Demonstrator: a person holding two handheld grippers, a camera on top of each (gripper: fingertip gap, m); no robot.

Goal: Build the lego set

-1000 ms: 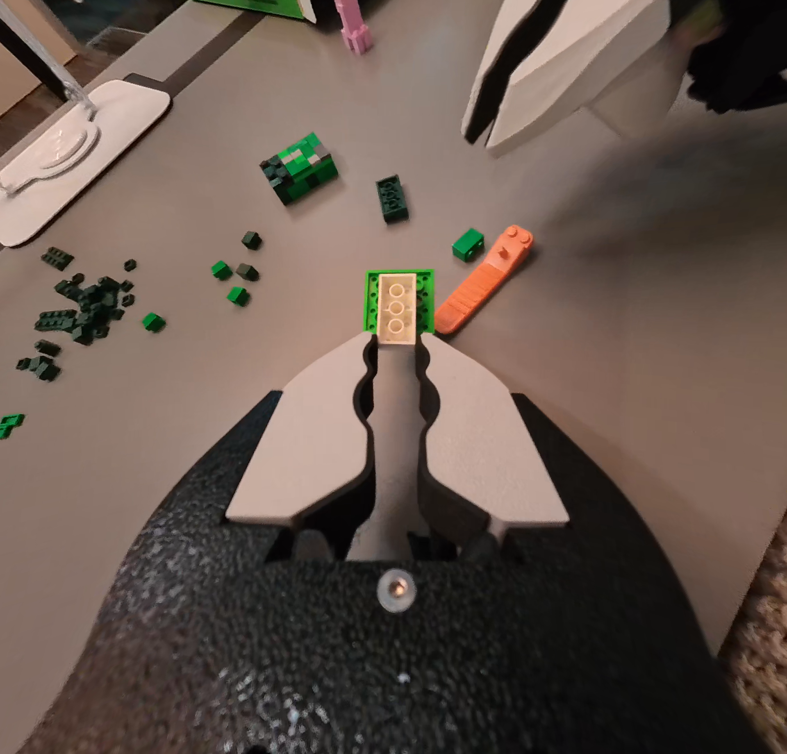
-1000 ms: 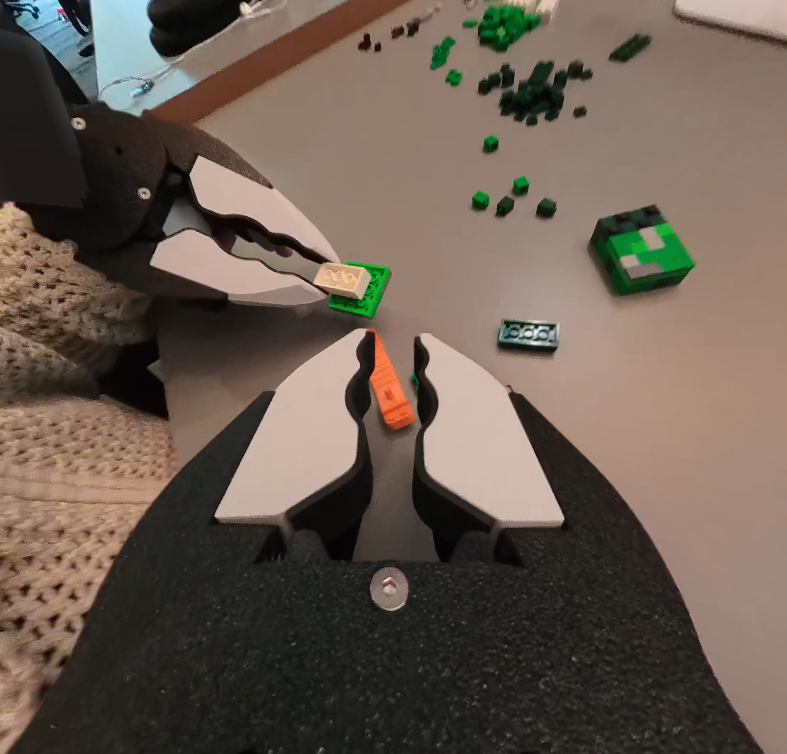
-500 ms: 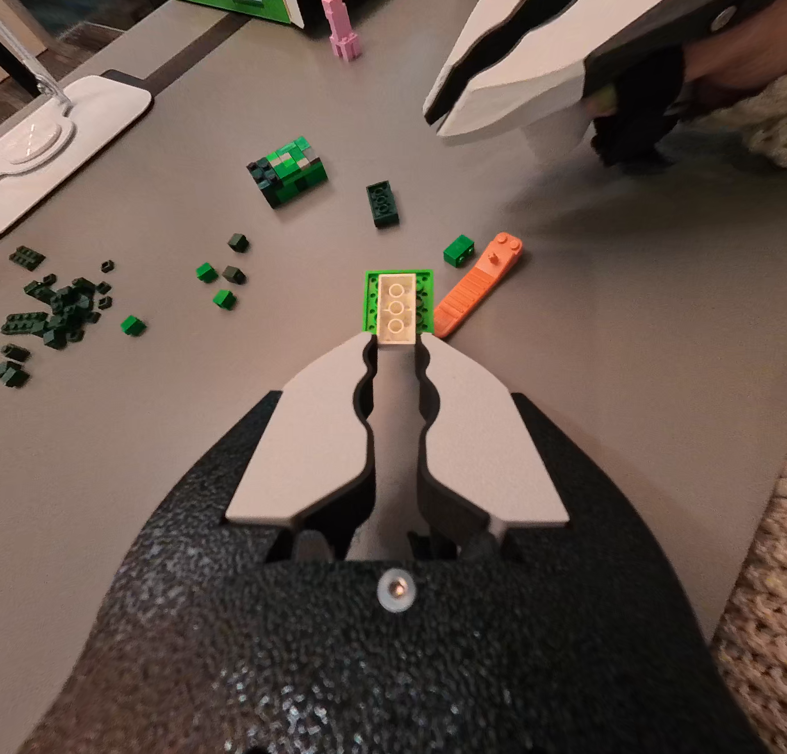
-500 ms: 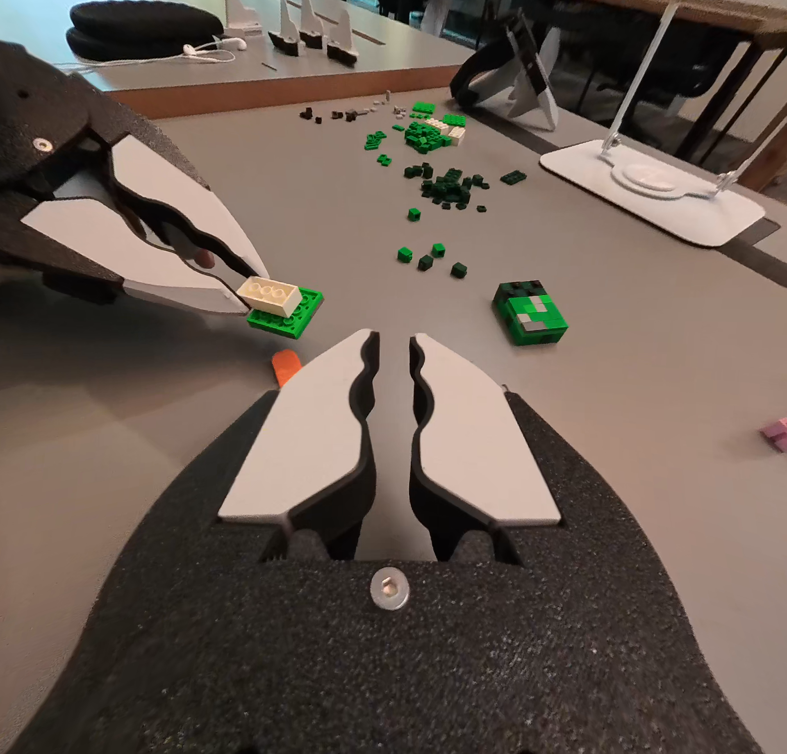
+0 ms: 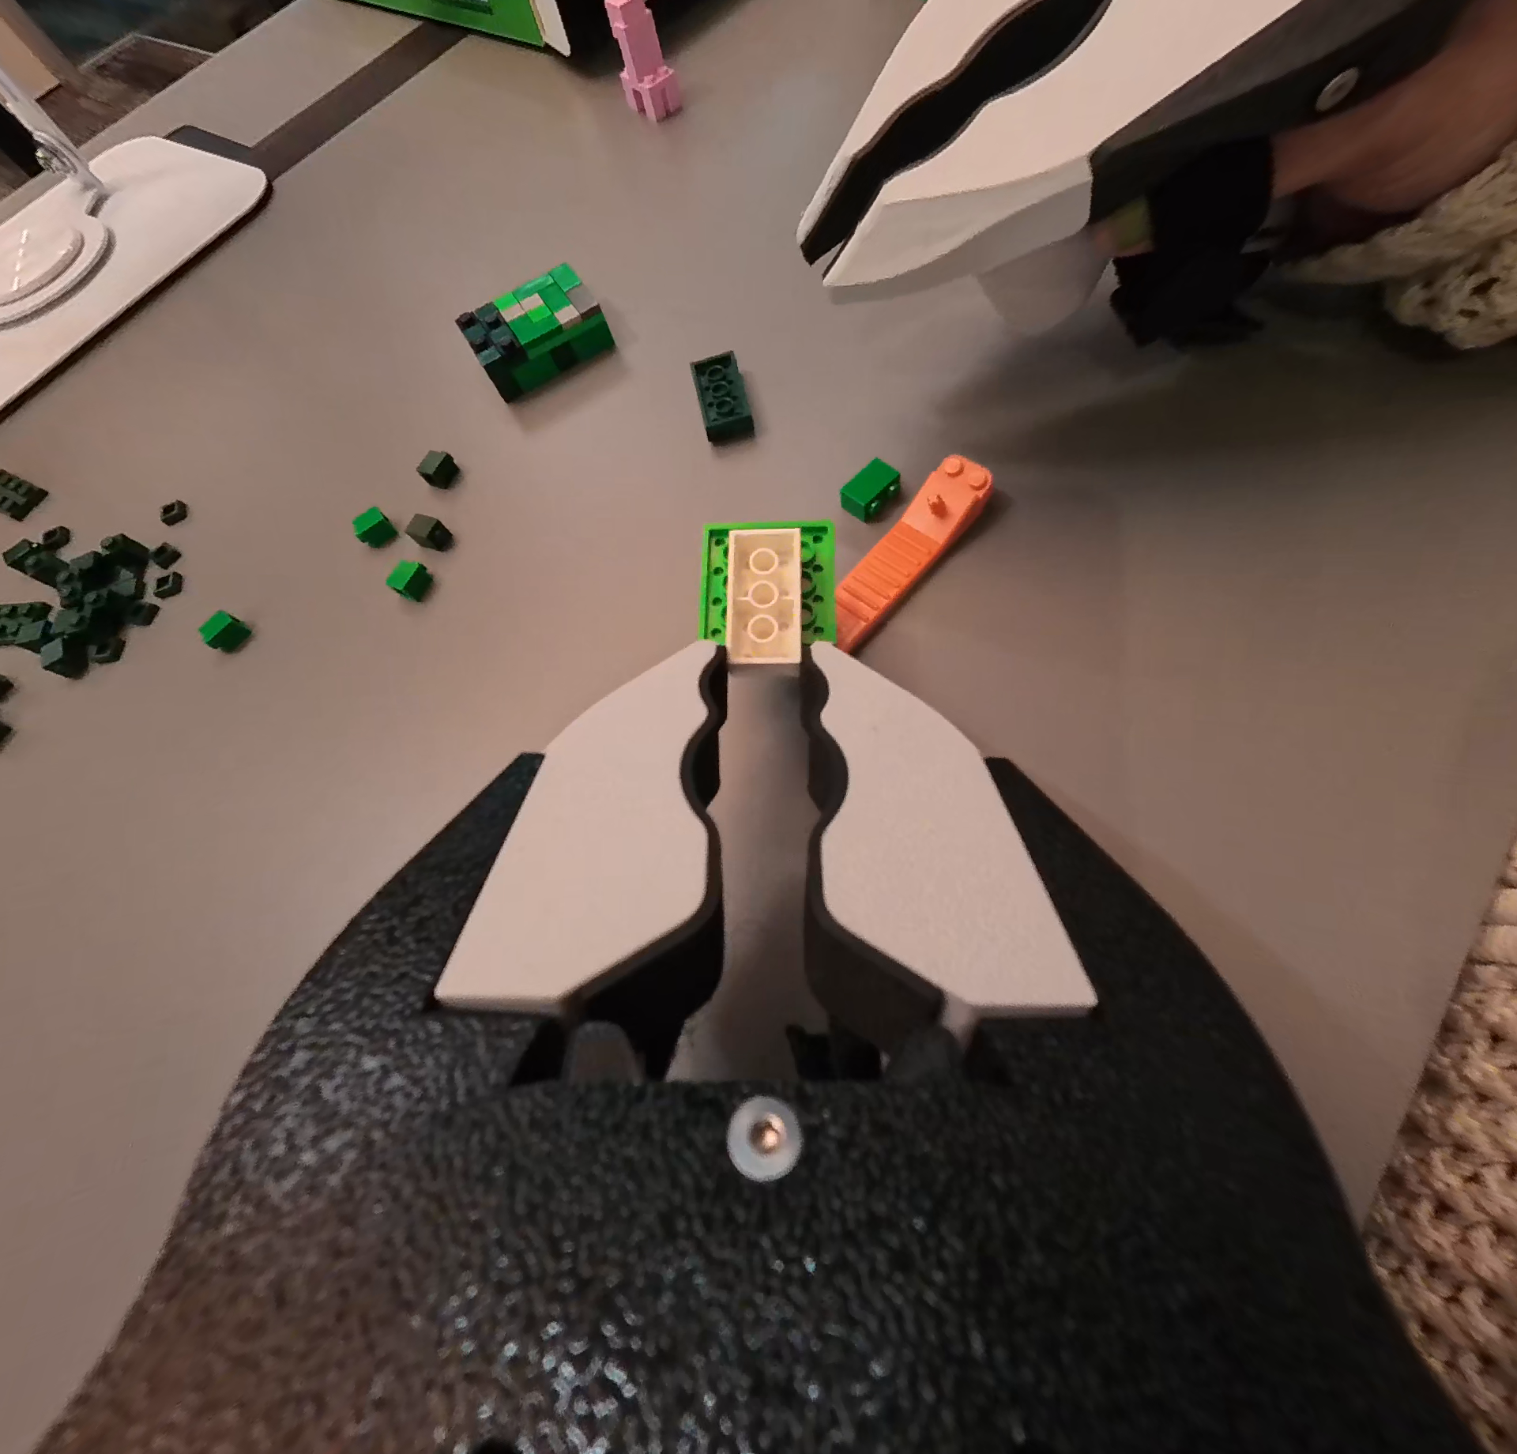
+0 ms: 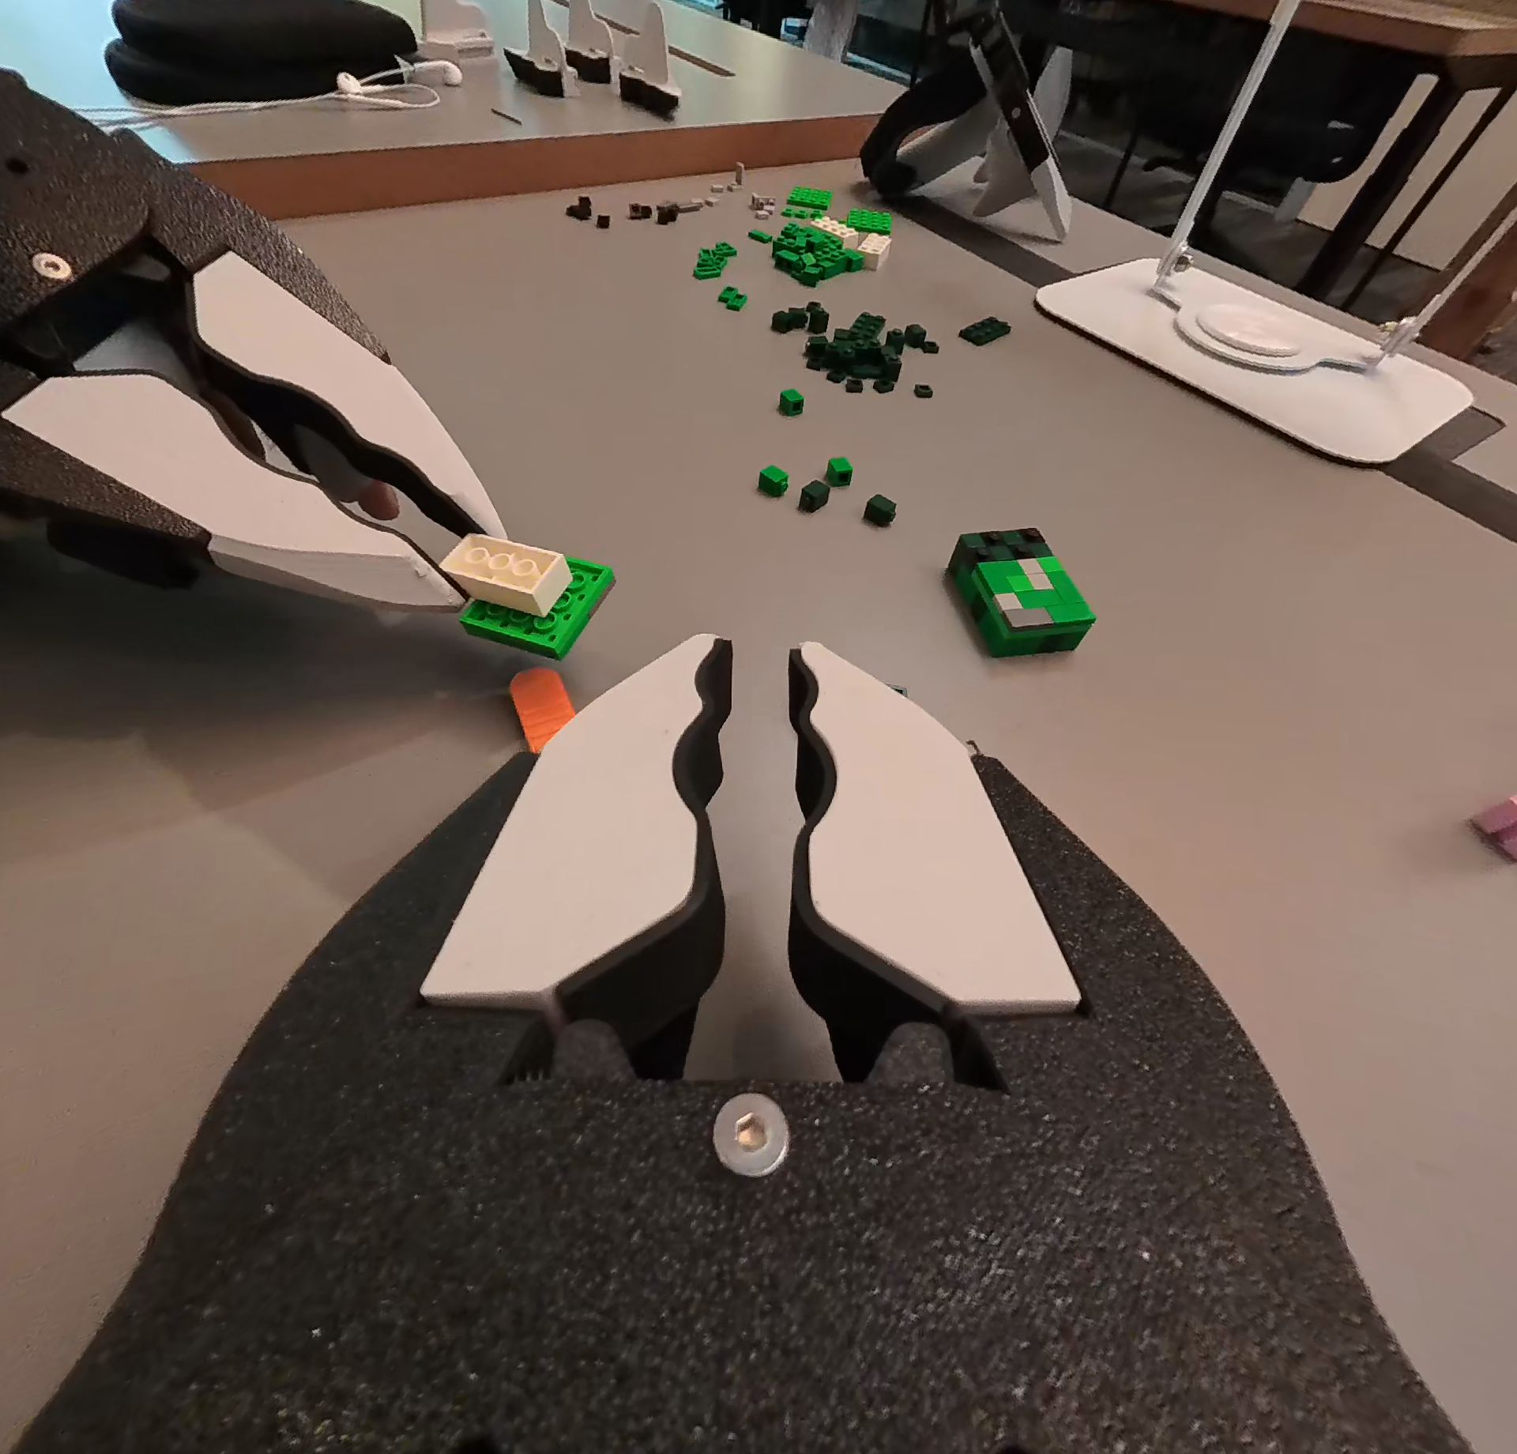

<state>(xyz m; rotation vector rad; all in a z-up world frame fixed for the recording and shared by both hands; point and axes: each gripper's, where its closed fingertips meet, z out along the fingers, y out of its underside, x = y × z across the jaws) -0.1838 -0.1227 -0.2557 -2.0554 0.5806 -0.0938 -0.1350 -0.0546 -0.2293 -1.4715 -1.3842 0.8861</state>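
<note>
Here the left gripper (image 5: 763, 655) pinches a white brick (image 5: 764, 593) — upside down on the bright green plate (image 6: 542, 606) — while the right gripper (image 6: 759, 647) hangs narrowly open, empty.

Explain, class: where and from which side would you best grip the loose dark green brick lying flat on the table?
Grip the dark green brick across its two long side walls, coming from above. It lies flat, studs up, with bare table all round, and its narrow width probably suits a small opening of the free right gripper.
</note>
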